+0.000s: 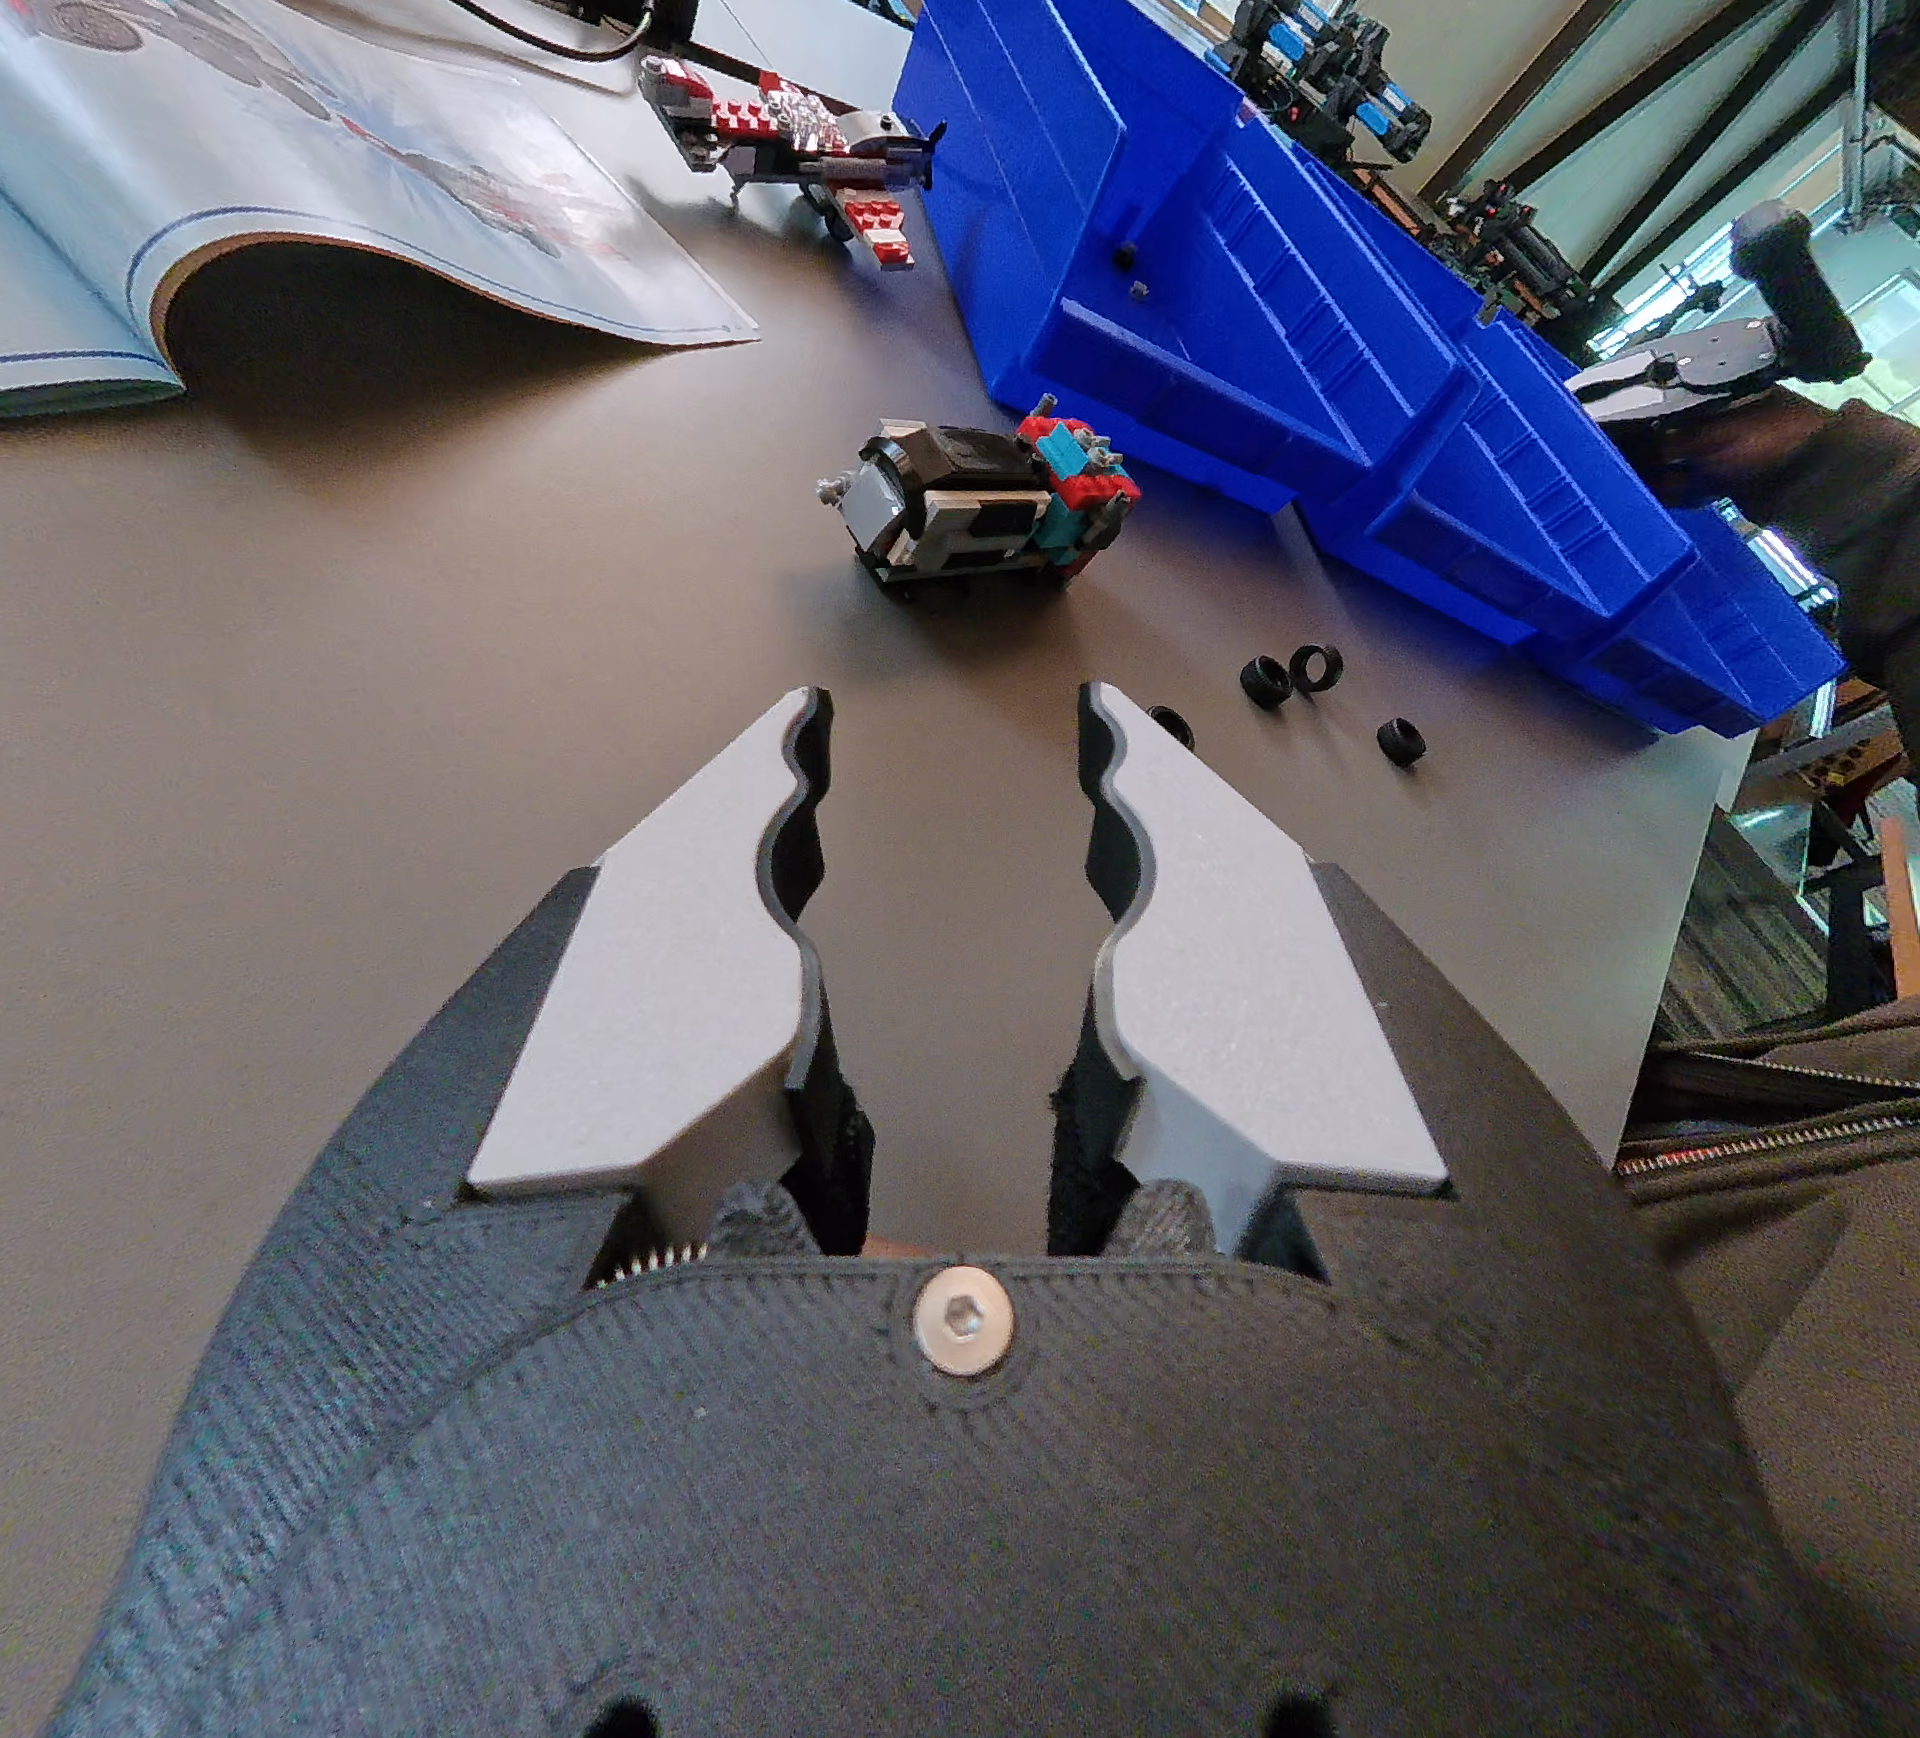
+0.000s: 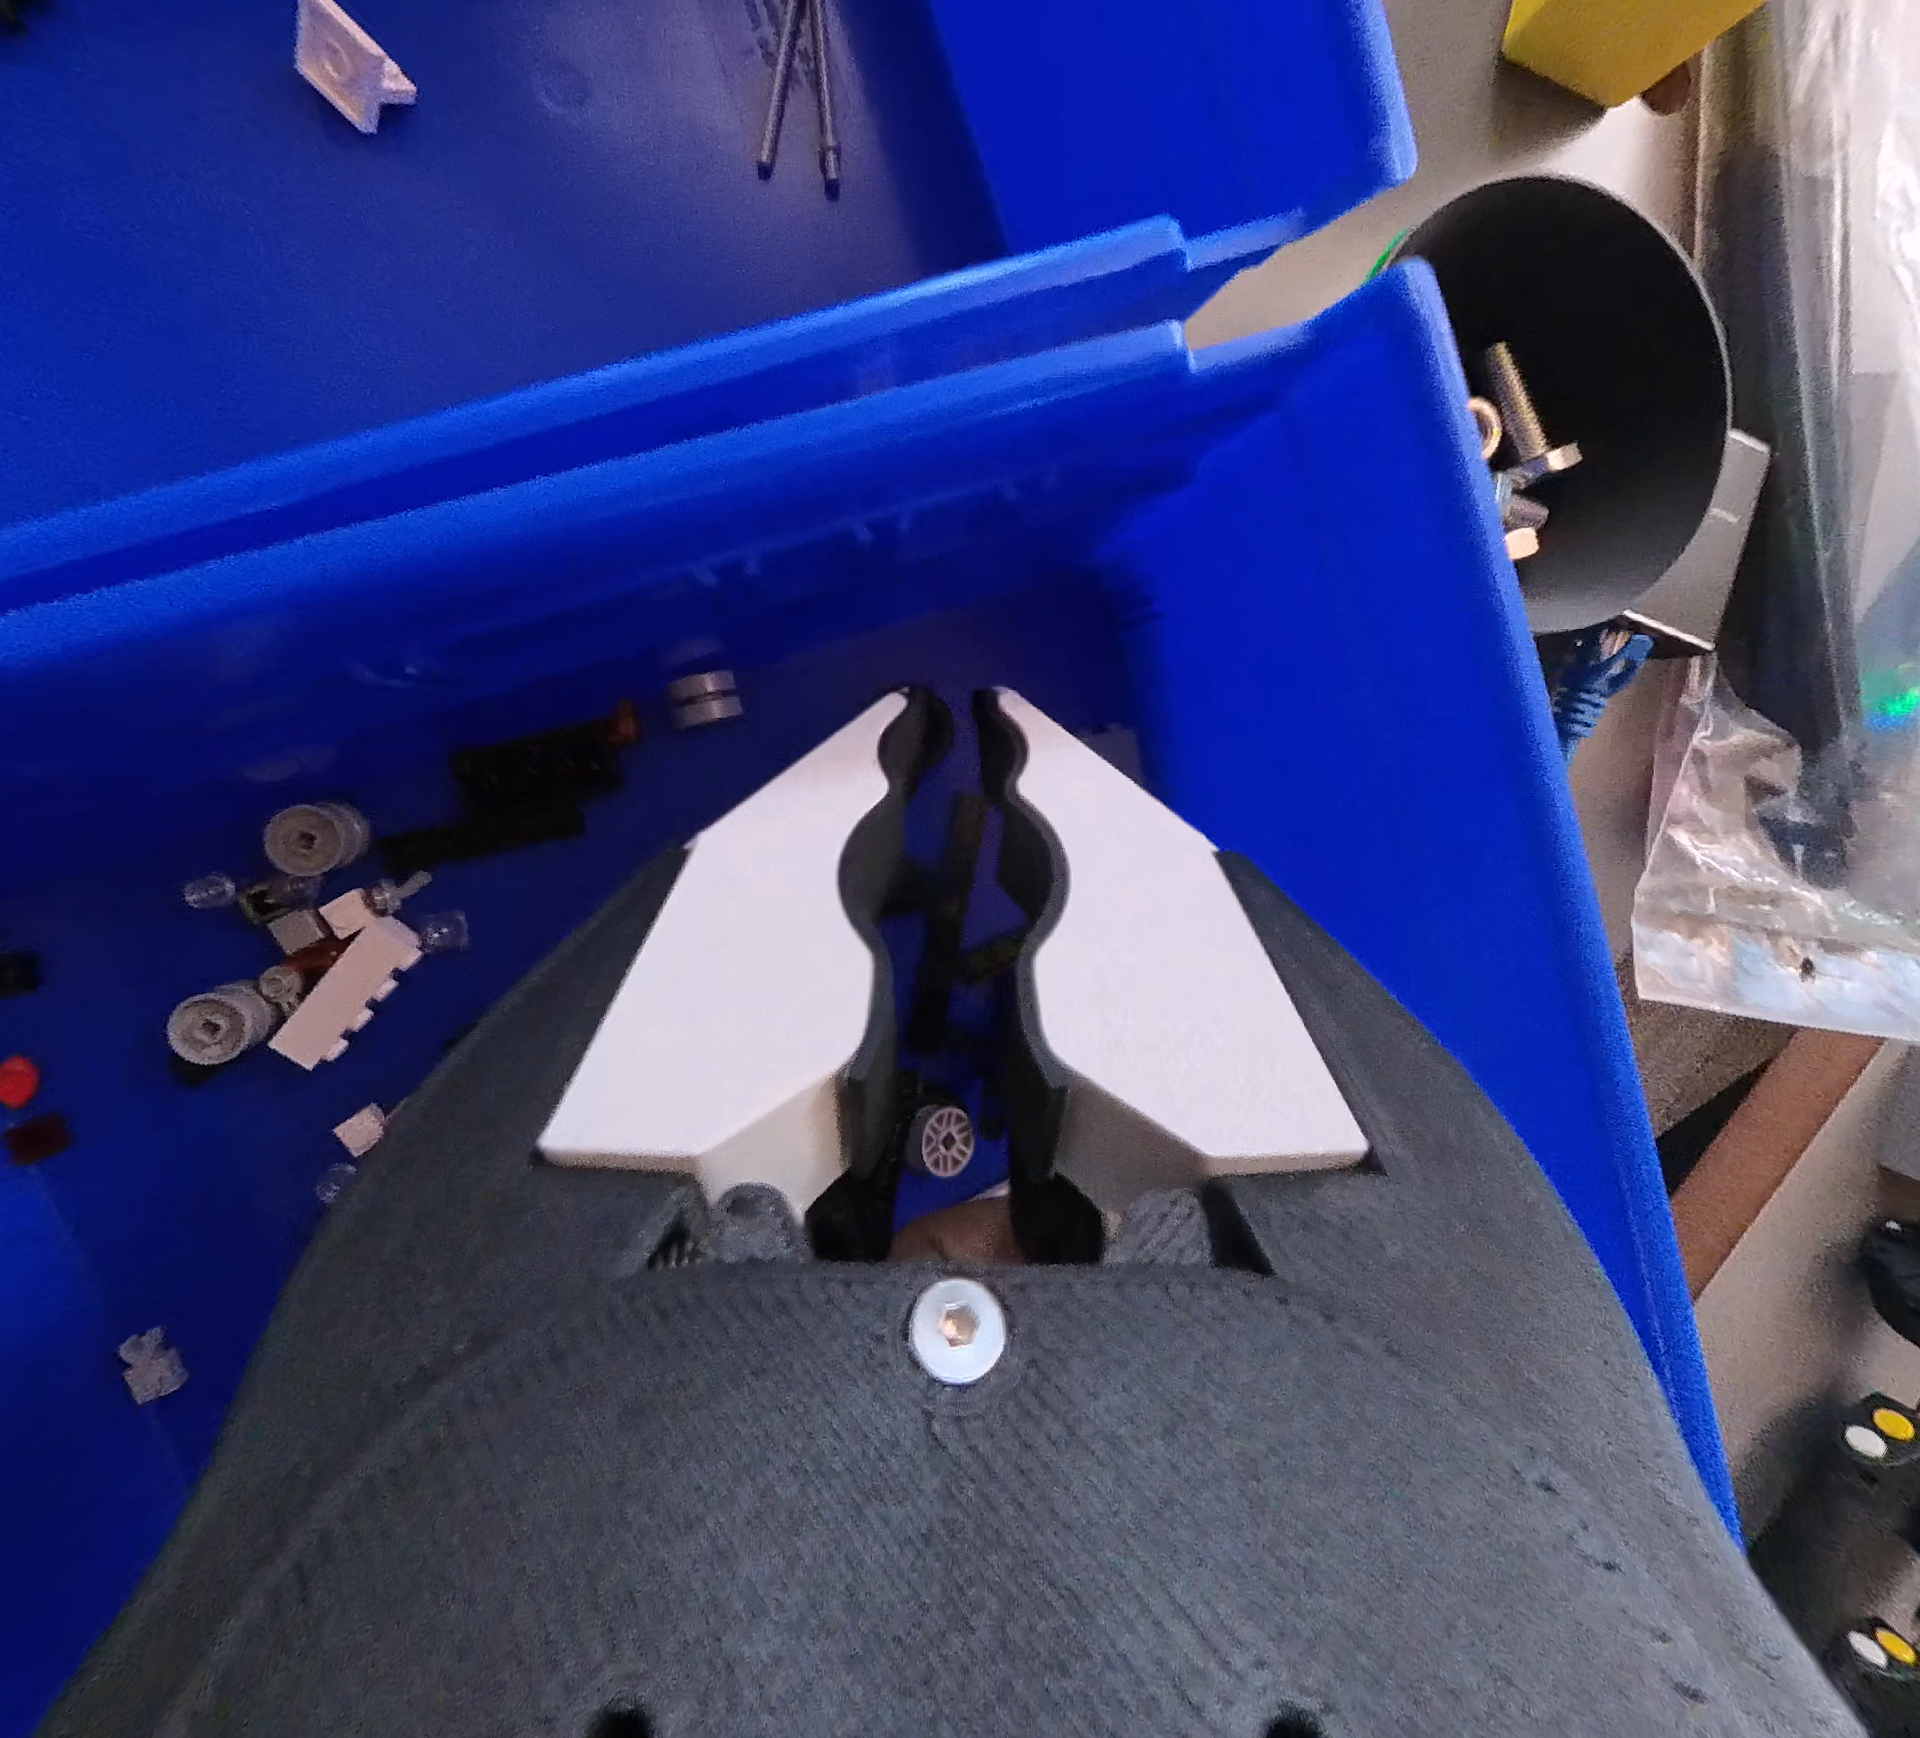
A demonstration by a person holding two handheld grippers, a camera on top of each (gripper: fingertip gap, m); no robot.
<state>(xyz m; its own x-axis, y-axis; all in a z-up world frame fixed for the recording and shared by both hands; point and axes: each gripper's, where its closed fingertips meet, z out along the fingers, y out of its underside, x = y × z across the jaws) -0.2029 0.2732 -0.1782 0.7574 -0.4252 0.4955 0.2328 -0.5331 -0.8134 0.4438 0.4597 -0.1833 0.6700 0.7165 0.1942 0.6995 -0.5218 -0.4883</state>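
My left gripper [image 1: 954, 701] is open and empty, low over the brown table [image 1: 416, 701]. A small black, grey, red and teal brick vehicle [image 1: 987, 493] stands just ahead of it. Several loose black tyres [image 1: 1288, 675] lie to its right, one [image 1: 1172, 724] beside the right fingertip. My right gripper [image 2: 948, 701] is down inside a blue bin [image 2: 1299, 649], near its far right corner. Its tips stand a narrow gap apart. A thin black piece [image 2: 956, 909] and a small grey wheel [image 2: 945, 1143] show between the fingers, with blue showing on both sides of the piece.
The bin floor holds grey wheel hubs [image 2: 312, 836], black plates [image 2: 520, 795] and a white brick [image 2: 348, 992]. The neighbouring bin holds grey rods [image 2: 800, 67]. A grey cup of bolts [image 2: 1590, 400] stands outside. On the table are an open booklet [image 1: 312, 161], a red-and-white brick plane [image 1: 800, 140] and the row of blue bins [image 1: 1195, 234]. Across from one pair of fingers to the other is roughly 70 cm.
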